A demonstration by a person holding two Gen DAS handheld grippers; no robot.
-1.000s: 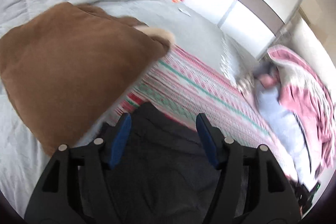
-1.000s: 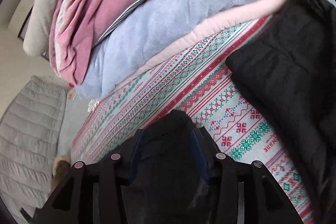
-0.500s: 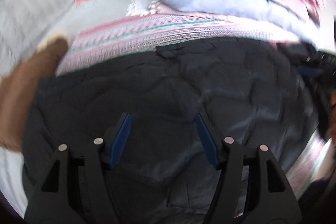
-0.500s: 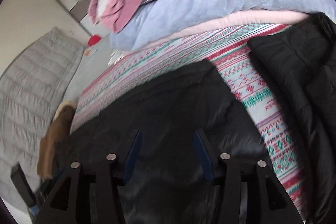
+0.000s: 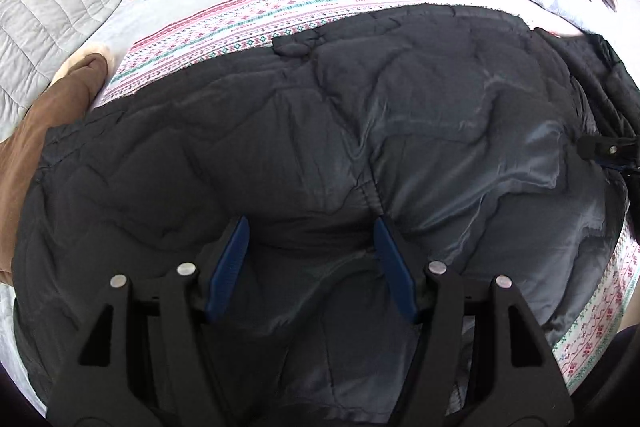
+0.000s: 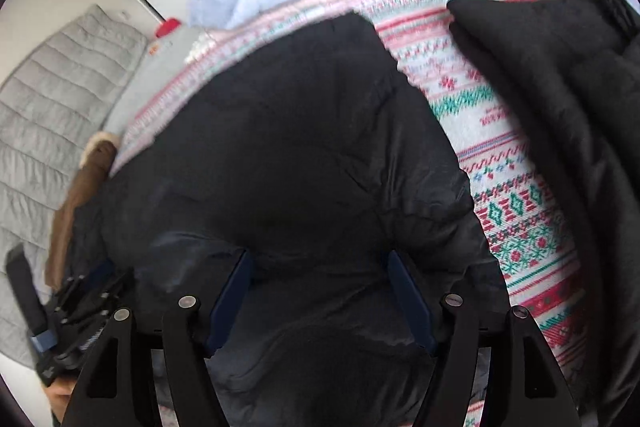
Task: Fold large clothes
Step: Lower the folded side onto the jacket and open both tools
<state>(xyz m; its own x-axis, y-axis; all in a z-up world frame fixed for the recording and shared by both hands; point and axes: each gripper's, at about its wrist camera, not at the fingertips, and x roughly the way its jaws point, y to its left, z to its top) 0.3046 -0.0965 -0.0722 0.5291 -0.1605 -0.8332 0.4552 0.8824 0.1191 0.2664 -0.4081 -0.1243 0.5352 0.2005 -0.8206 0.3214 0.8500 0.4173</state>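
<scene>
Both my tongs stand wide apart, empty, over the black coat (image 5: 320, 131), now spread flat where a second ago my right tongs (image 6: 320, 263) pinched a bunched fold of it. The coat lies just ahead of and under my left tongs (image 5: 312, 231), across the patterned blanket (image 5: 248, 15). The brown garment (image 5: 52, 107) sits beyond its left edge. It looks ready for a first fold.

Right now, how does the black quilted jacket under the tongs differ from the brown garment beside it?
The black quilted jacket is shiny, puffy and spread wide over the patterned blanket; the brown garment is matte, with a pale fleecy edge, and lies mostly off that blanket, at the jacket's left edge. Both lie on the bed.
</scene>
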